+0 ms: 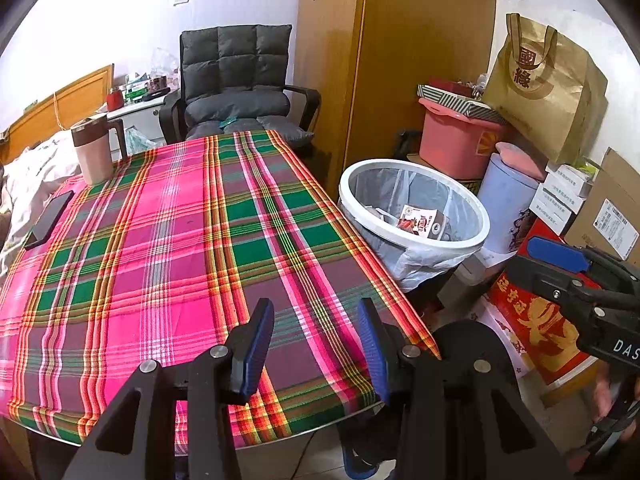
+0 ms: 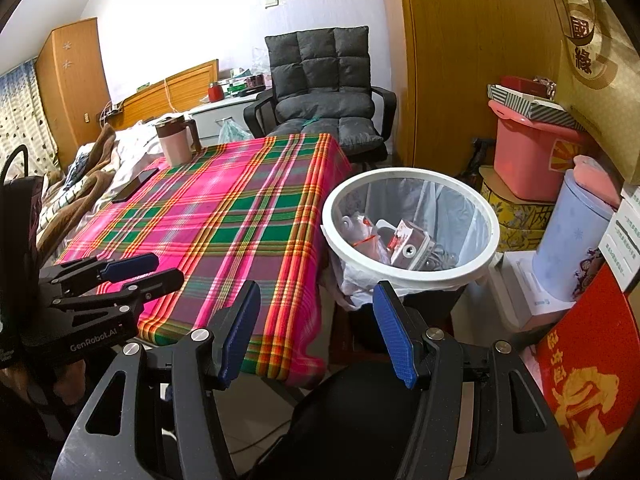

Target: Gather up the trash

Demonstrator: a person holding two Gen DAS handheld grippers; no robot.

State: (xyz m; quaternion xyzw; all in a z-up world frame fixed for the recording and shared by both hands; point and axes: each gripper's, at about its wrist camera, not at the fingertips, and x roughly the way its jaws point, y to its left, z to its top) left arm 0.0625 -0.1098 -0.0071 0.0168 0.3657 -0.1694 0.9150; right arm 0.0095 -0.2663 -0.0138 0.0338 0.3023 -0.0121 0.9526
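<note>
A white-rimmed trash bin (image 1: 400, 235) (image 2: 448, 276) with a clear liner stands on the floor by the table's right side. Inside it lie a small printed carton (image 1: 420, 222) (image 2: 412, 244) and other crumpled wrappers. My left gripper (image 1: 316, 344) (image 2: 160, 270) hovers open over the near edge of the plaid tablecloth (image 1: 180, 240) (image 2: 224, 220), with nothing between its blue pads. My right gripper (image 2: 316, 332) (image 1: 536, 264) is open and empty too, held near the table's corner just short of the bin.
A pink mug with a brown lid (image 1: 94, 152) (image 2: 176, 140) and a dark phone (image 1: 50, 220) (image 2: 134, 186) sit at the cloth's far left. Behind are a grey padded chair (image 1: 240, 80), a wooden wardrobe (image 1: 400, 60), a pink bucket (image 1: 456, 140), boxes and a paper bag (image 1: 544, 84).
</note>
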